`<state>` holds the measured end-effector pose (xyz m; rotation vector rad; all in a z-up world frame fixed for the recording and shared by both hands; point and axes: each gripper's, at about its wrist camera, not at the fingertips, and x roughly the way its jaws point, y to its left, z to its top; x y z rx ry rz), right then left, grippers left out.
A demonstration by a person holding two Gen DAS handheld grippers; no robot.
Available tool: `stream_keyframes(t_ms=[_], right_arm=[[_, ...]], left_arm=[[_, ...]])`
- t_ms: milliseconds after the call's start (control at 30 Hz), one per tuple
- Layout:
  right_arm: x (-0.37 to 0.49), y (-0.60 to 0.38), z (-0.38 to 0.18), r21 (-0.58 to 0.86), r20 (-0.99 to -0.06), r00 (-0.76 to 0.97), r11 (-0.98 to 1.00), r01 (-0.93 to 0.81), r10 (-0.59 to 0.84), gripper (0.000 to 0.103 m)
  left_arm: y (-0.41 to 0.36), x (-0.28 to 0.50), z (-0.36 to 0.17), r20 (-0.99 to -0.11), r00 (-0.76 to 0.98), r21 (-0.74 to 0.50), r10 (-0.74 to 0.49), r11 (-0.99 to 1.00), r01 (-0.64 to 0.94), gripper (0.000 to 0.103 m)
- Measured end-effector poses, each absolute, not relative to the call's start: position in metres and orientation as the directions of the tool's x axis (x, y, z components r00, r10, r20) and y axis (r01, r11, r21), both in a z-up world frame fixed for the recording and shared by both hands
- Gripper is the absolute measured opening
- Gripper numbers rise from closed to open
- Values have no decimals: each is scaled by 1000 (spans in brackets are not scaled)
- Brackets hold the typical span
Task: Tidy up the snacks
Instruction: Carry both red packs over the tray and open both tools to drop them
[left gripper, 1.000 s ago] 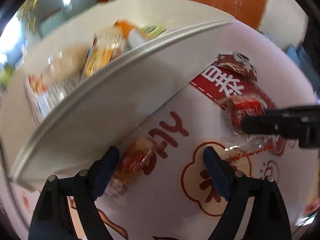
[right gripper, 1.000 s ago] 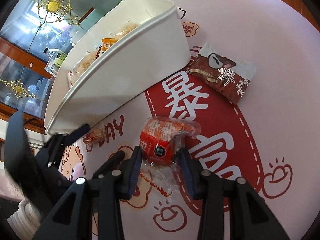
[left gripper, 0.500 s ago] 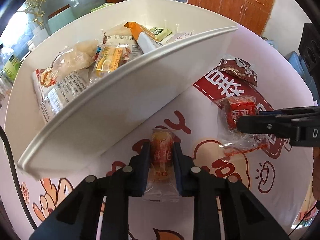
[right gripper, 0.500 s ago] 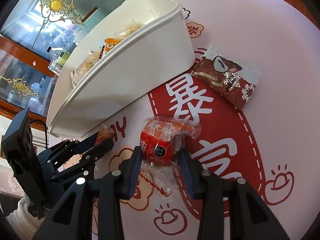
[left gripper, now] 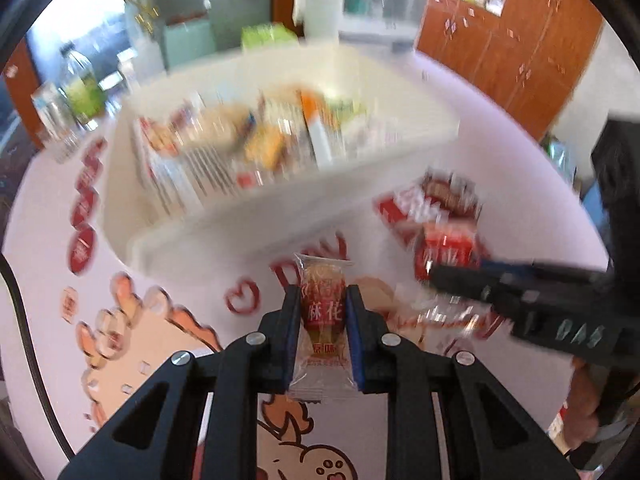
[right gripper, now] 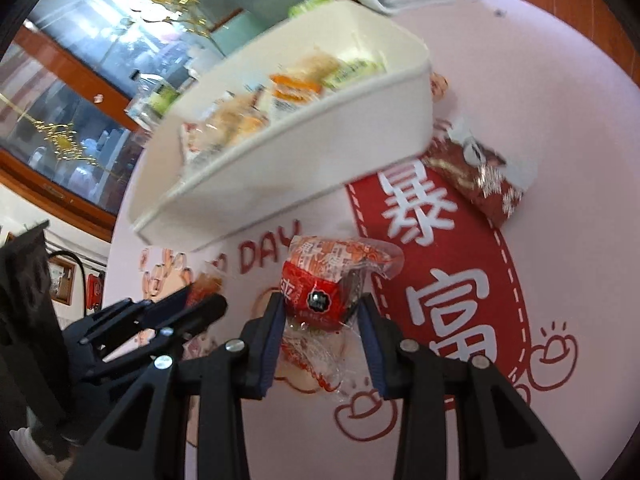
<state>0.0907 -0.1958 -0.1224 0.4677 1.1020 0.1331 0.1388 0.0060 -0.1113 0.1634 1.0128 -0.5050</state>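
My left gripper [left gripper: 323, 294] is shut on a small clear packet with a red label [left gripper: 324, 312] and holds it above the pink printed tablecloth [left gripper: 168, 352]. In the right wrist view the left gripper [right gripper: 196, 306] shows at the left with that orange-red snack [right gripper: 208, 282] at its tips. My right gripper [right gripper: 322, 306] is shut on a red snack packet in crinkly clear wrap [right gripper: 320, 280]; the left wrist view shows the red packet [left gripper: 448, 248] at the right. The white bin [right gripper: 320, 152] with several snacks in it stands just beyond both grippers.
A dark red packet with snowflakes [right gripper: 480, 172] lies on the cloth to the right of the bin, also blurred in the left wrist view [left gripper: 450, 192]. Bottles [left gripper: 82, 92] stand at the table's far left edge. Wooden cabinets [left gripper: 508, 40] are behind.
My left gripper closed on the small packet and lifted it off the cloth. The right gripper rose a little with the red packet in it. The bin now sits lower in both views.
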Motion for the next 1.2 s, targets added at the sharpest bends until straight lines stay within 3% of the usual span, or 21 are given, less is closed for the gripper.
stream_keyframes(t_ms=[300,533,767,1200], right_arm=[[109,-181,-33,431,-717,608,902,2,341,37],[148,-179,30,395,-637,710,918,-34,300,37],[186,-179,42,363,-647,723,932,13,242,37],[221,-174,12,329,-709,672,943,46,214,38]], left_arm=[[12,183,-4,-716,617,-71,-327,913,402,20],[2,237,36,-666,699,-16,-261,942,336,20],[-7,279,23,-700,687,12,-197,958,287,20],[-15,307,-19,-754,647,71,-114,965,252,21]])
